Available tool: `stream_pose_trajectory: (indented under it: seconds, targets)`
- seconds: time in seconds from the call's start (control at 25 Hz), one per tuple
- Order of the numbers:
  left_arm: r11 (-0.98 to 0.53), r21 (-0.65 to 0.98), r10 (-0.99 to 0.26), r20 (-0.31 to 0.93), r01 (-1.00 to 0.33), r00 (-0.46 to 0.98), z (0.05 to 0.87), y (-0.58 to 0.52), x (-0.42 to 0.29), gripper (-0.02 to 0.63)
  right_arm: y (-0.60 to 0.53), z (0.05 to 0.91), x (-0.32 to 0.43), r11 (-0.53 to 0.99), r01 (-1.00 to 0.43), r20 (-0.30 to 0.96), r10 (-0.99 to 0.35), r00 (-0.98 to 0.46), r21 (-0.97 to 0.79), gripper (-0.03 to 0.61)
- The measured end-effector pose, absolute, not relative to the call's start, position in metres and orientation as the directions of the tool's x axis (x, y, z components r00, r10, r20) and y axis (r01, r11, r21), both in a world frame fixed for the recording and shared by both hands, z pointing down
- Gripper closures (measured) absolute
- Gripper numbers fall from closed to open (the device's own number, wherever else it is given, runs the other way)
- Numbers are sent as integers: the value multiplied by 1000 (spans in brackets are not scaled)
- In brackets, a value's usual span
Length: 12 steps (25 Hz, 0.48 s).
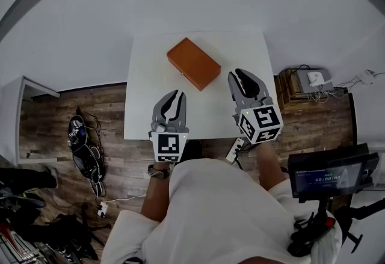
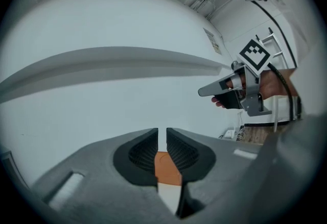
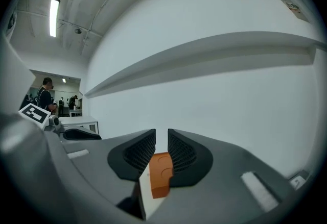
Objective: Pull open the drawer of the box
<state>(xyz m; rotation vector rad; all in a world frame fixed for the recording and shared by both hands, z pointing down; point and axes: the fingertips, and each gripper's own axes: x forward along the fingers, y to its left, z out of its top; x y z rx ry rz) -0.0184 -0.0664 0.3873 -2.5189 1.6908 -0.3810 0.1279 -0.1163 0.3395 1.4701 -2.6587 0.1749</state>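
Note:
The orange box (image 1: pixel 194 63) lies at an angle on the white table (image 1: pixel 144 106), towards its far side, and no drawer shows pulled out. My left gripper (image 1: pixel 178 95) hovers over the table's near half, short of the box, with a narrow gap between its jaws and nothing in it. My right gripper (image 1: pixel 238 73) hangs just right of the box, jaws slightly apart and empty. The box (image 2: pixel 166 167) shows past the jaws of the left gripper (image 2: pixel 162 139). In the right gripper view the box (image 3: pixel 161 174) shows an end with two round marks beyond the right gripper (image 3: pixel 161 139).
A low wooden unit (image 1: pixel 304 85) with cables stands right of the table. A power strip (image 1: pixel 234 148) lies by the table's near edge. Cables and gear (image 1: pixel 84 148) clutter the floor at left. A stand with a screen (image 1: pixel 328 175) is at lower right.

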Motion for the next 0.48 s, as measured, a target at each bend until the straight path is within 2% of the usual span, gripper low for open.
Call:
stream_pose_trajectory:
  seconds: [0.28,0.48]
  targets:
    - [-427,-188,-894,235,-884,382,422,-116,-37,561,-168,381,113,505,-857,244,-822,-514,-104,492]
    - [-505,-180,-837,341,-844,428,458,-136,-43,541,-189,418,99,498,-861,357,-789,-499,-104,474]
